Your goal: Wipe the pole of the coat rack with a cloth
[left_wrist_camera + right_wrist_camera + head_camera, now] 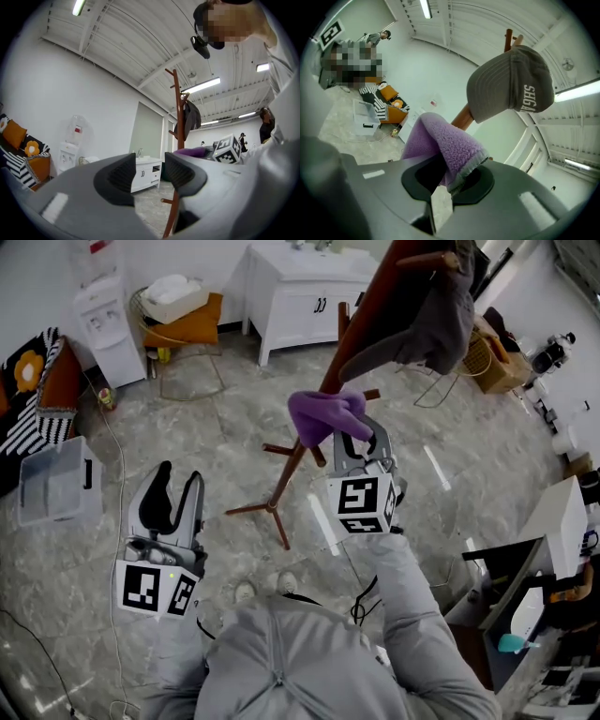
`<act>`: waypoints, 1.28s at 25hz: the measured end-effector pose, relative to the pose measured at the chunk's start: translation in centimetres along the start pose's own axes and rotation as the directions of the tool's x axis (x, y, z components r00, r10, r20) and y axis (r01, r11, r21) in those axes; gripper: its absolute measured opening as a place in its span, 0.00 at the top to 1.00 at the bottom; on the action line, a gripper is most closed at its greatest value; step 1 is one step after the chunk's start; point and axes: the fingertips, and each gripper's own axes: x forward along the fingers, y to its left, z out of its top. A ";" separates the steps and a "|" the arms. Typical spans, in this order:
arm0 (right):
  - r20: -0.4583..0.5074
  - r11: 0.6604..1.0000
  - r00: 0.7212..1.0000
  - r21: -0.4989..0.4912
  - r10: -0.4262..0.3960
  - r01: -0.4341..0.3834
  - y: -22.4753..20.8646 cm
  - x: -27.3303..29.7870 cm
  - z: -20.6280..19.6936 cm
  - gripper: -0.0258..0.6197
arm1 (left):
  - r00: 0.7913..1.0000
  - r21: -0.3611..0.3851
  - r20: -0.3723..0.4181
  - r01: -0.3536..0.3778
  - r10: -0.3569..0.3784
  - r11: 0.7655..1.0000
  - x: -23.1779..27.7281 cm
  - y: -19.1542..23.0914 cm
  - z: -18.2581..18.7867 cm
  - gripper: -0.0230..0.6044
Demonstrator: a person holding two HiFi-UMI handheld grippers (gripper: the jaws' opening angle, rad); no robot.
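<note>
Right gripper (361, 439) (447, 176): we see its fingers clamped on a purple fleece cloth (323, 413) (440, 140). One edge is pinched between the pads and the rest bunches up and out past the fingertips. The brown wooden coat rack pole (361, 324) (461, 117) runs just beyond those fingertips, right behind the cloth bulge. In the head view the cloth overlaps the pole, but we can't confirm real contact. A grey baseball cap (436, 320) (511, 84) hangs on a peg farther out past the fingertips, above the cloth. Left gripper (178, 486) (150, 173): we see its fingers parted with a moderate gap and nothing between them, only grey marble floor (206, 437) beyond. From these fingers the pole (177, 108) stands well apart, ahead and off the right finger's side, and the fingers are low and away from the cloth.
</note>
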 end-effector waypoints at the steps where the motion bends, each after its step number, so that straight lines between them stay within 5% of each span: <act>1: -0.010 1.000 1.000 -0.024 0.019 -0.019 0.6 0.0 -0.4 0.89 | 1.000 -0.002 0.000 -0.001 0.001 1.000 0.1 -0.2 -0.1 0.64; 12: -0.159 0.977 0.966 -0.040 0.203 -0.212 4.8 0.8 -6.7 0.89 | 1.000 -0.013 -0.004 -0.013 0.013 1.000 0.8 -1.3 -0.8 0.64; 32: -0.271 0.973 0.936 0.115 0.223 -0.198 5.7 -1.0 -15.0 0.89 | 0.998 0.003 -0.068 0.014 -0.014 1.000 2.0 -3.2 -2.6 0.64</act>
